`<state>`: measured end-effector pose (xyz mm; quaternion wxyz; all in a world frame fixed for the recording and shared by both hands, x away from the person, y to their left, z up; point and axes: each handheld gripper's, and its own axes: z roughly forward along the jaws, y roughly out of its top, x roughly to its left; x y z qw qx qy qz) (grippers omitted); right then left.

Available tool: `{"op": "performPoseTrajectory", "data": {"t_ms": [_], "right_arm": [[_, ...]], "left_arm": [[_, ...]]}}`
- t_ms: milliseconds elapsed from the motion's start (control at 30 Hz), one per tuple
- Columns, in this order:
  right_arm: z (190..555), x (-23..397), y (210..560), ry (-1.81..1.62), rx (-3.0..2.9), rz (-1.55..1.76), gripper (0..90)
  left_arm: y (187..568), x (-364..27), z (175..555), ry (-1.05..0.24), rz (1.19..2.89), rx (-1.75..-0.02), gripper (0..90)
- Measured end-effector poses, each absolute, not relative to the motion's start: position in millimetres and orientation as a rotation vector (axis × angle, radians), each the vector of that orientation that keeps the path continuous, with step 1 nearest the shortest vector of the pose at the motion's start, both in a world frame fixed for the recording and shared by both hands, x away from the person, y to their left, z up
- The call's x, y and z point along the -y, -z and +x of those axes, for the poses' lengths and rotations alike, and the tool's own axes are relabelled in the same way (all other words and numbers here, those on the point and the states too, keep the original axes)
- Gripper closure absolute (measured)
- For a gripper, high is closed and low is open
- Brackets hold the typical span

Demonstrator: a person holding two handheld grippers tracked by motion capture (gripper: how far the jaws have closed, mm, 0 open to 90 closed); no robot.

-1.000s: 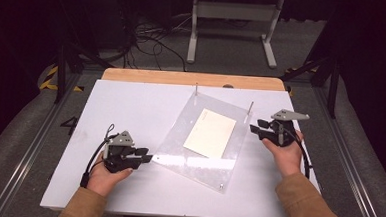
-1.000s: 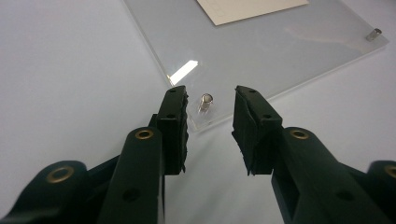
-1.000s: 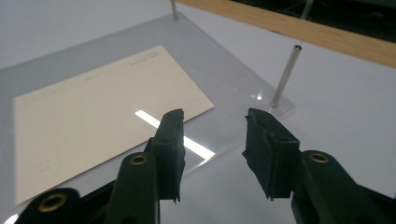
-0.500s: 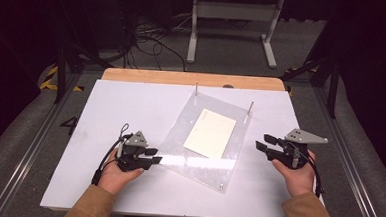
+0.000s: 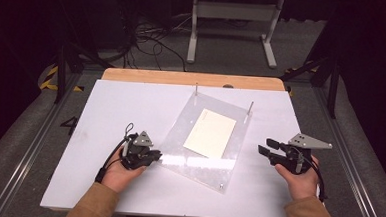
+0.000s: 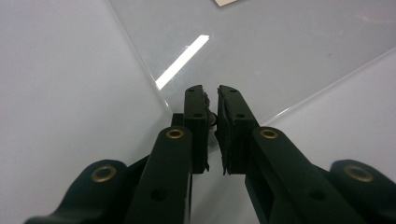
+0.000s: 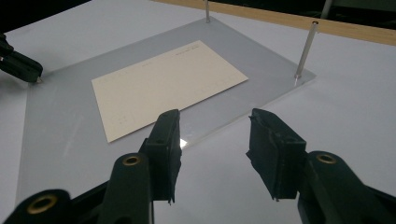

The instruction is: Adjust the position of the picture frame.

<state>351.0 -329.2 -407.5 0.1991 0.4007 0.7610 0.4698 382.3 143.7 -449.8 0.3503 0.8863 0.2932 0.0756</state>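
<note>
Left hand-held gripper [image 5: 154, 156]: jaws have just been closing, now nearly together on the near-left corner of the clear plate [image 5: 178, 153]; a real pinch on the edge cannot be told.
Right hand-held gripper [image 5: 264, 146]: jaws apart, nothing between them, just off the plate's right edge.
Plate: lies skewed mid-counter [image 5: 105, 114], card [image 5: 210, 133] resting loose on top, two posts [image 5: 251, 108] at the far edge.
Risk 1: thin corner grip may slip, so the plate could drop or pivot.
Risk 2: a one-sided lift would tilt the plate and the card may be slid off.

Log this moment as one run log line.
left gripper: jaws just closing at clear plate corner | right gripper: open beside plate edge | card: on plate
</note>
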Motion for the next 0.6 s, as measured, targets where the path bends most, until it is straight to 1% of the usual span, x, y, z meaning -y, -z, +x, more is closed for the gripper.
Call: {"op": "performPoseTrajectory", "data": {"t_ms": [100, 200, 300, 333, 433, 600], "right_arm": [[350.9, 329.4, 408.3, -1.312, -2.129, 1.123, 53.0], [350.4, 331.2, 407.6, -1.315, -2.125, 1.121, 53.0], [350.0, 333.1, 407.5, -1.313, -2.122, 1.123, 53.0], [350.0, 333.1, 407.5, -1.313, -2.122, 1.123, 53.0], [348.8, 335.2, 407.4, -1.315, -2.12, 1.124, 53.0], [347.8, 337.3, 406.6, -1.322, -2.118, 1.122, 53.0]], "left_arm": [[448.2, -139.8, 379.8, -0.178, 2.32, -0.73, 82.9], [446.7, -130.8, 371.9, -0.131, 2.353, -0.658, 82.9], [444.9, -116.7, 358.8, -0.074, 2.398, -0.541, 82.9], [444.9, -116.7, 358.8, -0.074, 2.398, -0.541, 82.9], [442.7, -102.6, 348.8, -0.03, 2.441, -0.438, 82.9], [441.5, -81.6, 333.6, 0.024, 2.469, -0.33, 82.9]]}}
